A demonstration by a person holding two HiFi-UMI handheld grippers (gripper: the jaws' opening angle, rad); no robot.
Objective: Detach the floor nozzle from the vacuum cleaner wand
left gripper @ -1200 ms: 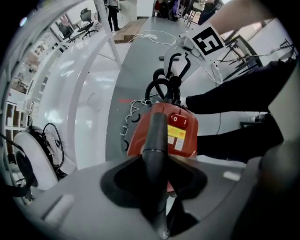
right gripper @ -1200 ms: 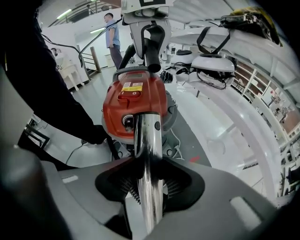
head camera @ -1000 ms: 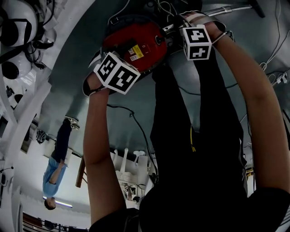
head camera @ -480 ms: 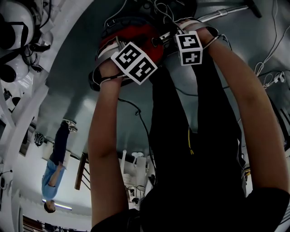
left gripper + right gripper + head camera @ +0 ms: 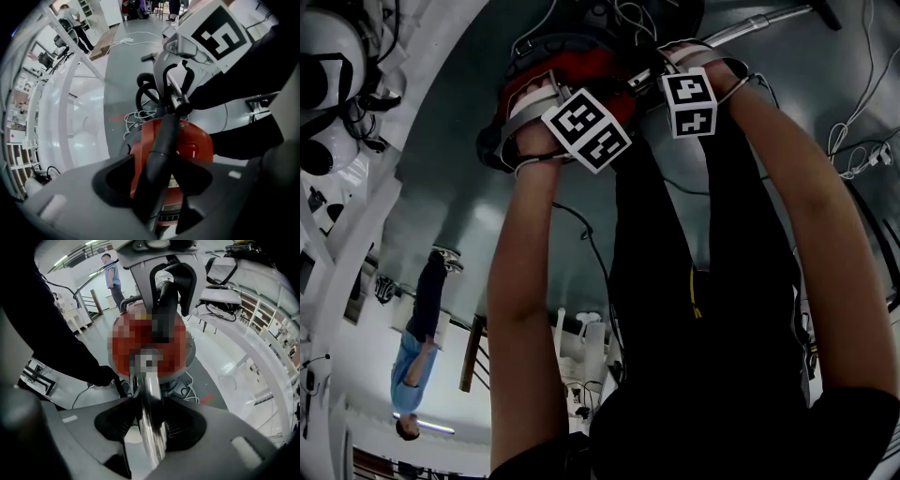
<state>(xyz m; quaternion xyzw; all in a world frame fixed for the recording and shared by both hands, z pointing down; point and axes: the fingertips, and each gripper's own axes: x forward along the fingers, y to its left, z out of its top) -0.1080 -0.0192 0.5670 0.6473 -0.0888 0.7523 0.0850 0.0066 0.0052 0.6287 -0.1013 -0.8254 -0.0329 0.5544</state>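
A red vacuum cleaner body [image 5: 581,67] lies on the grey floor below me. A black tube [image 5: 161,145] rises from it and joins a chrome wand [image 5: 150,423]. My left gripper [image 5: 157,187] points straight down over the red body. Its jaws have just been opening, and the black tube sits loosely between them. Further along, my right gripper [image 5: 152,427] is shut on the chrome wand, both ribbed pads against the metal. In the head view the left gripper [image 5: 567,112] and the right gripper [image 5: 675,75] are close together. No floor nozzle shows in any view.
Loose cables [image 5: 853,150] trail over the floor at the right, and a white cord [image 5: 126,40] lies further off. White curved railings [image 5: 356,187] run along the left. A person in a blue top [image 5: 417,347] stands at a distance. My own dark trousers [image 5: 694,281] fill the middle.
The left gripper has moved right, over the red body, and rolled a little. The right gripper has shifted slightly left and stayed on the wand.
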